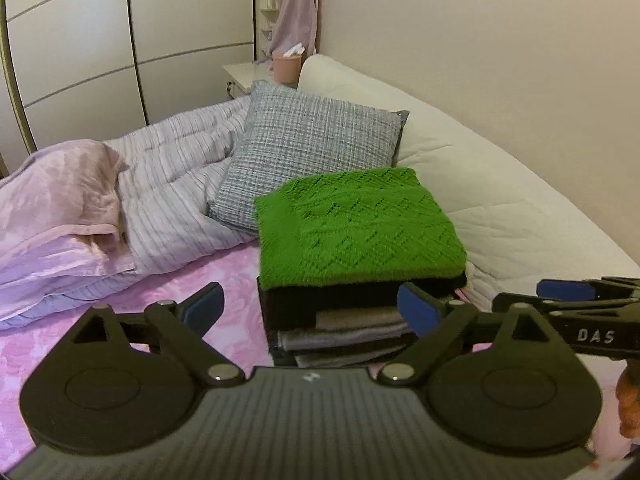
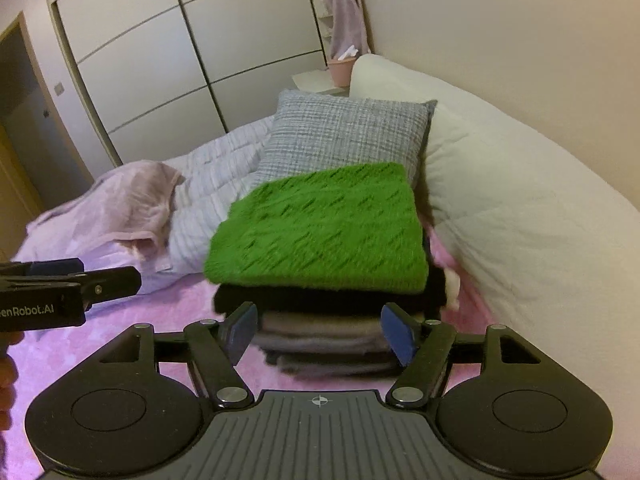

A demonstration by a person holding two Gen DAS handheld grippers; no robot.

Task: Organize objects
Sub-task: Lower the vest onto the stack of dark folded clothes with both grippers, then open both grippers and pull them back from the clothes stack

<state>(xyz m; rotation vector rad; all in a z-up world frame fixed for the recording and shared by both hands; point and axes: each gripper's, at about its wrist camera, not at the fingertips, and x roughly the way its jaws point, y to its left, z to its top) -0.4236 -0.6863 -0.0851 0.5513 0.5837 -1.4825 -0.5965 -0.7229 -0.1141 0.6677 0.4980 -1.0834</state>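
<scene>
A stack of folded clothes sits on the pink bedsheet (image 1: 224, 272): a green knit (image 1: 356, 224) on top, a black garment (image 1: 360, 292) under it, grey folded pieces (image 1: 352, 332) at the bottom. My left gripper (image 1: 316, 308) is open, its fingers spread just in front of the stack's lower layers. My right gripper (image 2: 320, 328) is open, its blue pads on either side of the grey layers (image 2: 320, 336) of the same stack, under the green knit (image 2: 320, 232). Each gripper shows in the other's view, at the right edge (image 1: 580, 312) and the left edge (image 2: 60, 292).
A grey checked cushion (image 1: 316, 144) leans behind the stack. A striped duvet (image 1: 172, 192) and pink pillow (image 1: 60, 196) lie to the left. A white padded headboard (image 1: 500, 184) runs along the right. A pink bin (image 1: 286, 66) stands on a nightstand by the wardrobe (image 1: 100, 40).
</scene>
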